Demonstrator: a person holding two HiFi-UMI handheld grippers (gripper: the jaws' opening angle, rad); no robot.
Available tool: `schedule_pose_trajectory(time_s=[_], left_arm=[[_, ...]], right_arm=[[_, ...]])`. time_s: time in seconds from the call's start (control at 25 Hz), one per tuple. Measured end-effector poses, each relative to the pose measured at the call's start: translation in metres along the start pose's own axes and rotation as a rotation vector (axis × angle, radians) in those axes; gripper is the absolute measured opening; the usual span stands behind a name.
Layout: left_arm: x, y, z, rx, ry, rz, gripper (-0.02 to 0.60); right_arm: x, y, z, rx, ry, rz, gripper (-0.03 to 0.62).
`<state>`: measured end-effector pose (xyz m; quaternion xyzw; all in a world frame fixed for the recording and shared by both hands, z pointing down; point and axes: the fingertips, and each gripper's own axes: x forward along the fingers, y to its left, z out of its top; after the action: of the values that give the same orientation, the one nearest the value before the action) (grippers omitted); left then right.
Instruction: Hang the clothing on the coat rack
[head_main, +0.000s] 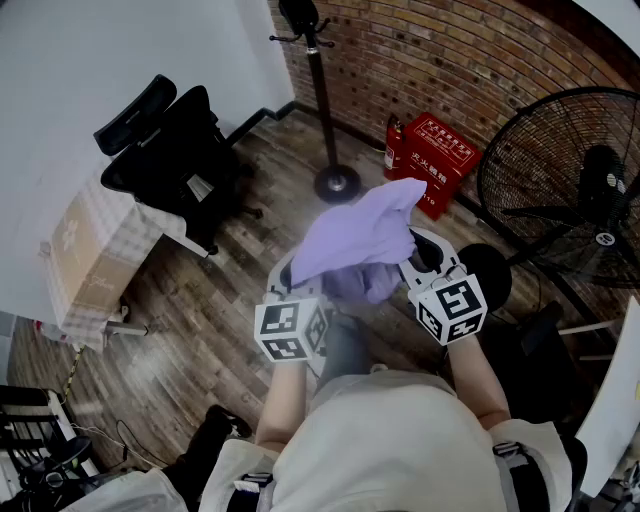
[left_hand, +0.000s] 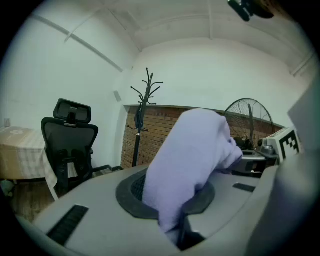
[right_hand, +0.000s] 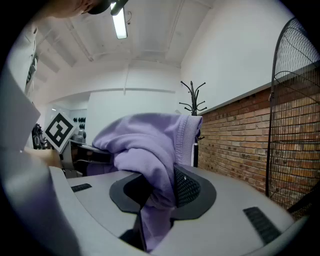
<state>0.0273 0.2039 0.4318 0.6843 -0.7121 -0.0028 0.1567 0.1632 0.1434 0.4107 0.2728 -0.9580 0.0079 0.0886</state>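
1. The coat rack (head_main: 323, 95) is standing upright by the brick wall, with its round base resting on the wooden floor and its hooks carrying nothing.
2. A floor fan (head_main: 585, 195) is standing to the right of the coat rack, well apart from it.
3. A black office chair (head_main: 170, 160) is sitting to the left of the coat rack, against the white wall.
4. The purple garment (head_main: 358, 242) is hanging in the air between the two claws, on the person's side of the coat rack's base and not touching the rack.
5. A red box (head_main: 442, 160) is sitting just right of the coat rack's base, with a fire extinguisher (head_main: 393, 148) standing beside it.
6. The left claw (left_hand: 167, 195) is gripping the purple garment, with the fabric bunching up from between its pads.
7. The right claw (right_hand: 162, 192) is also clamping the purple garment, and a ribbed edge of the cloth is folding over its pads, with the coat rack showing beyond.
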Motion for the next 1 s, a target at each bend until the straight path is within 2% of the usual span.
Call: schedule_pose_trajectory(time_s=[0.28,0.48,1.0], left_arm=[[-0.029,-0.021,-0.004,0.04,0.002,-0.024,0.048],[-0.028,-0.015,0.003,0.047,0.005,-0.022,0.048],[-0.002,0.009,0.017,0.01,-0.017,-0.016,0.048]], right_arm=[[-0.036,0.014,-0.005,0.021,0.006,0.013,0.095],[-0.03,0.016,0.0,0.017,0.008,0.016,0.095],[0.005,0.011,0.011,0.012,-0.002,0.042,0.097]])
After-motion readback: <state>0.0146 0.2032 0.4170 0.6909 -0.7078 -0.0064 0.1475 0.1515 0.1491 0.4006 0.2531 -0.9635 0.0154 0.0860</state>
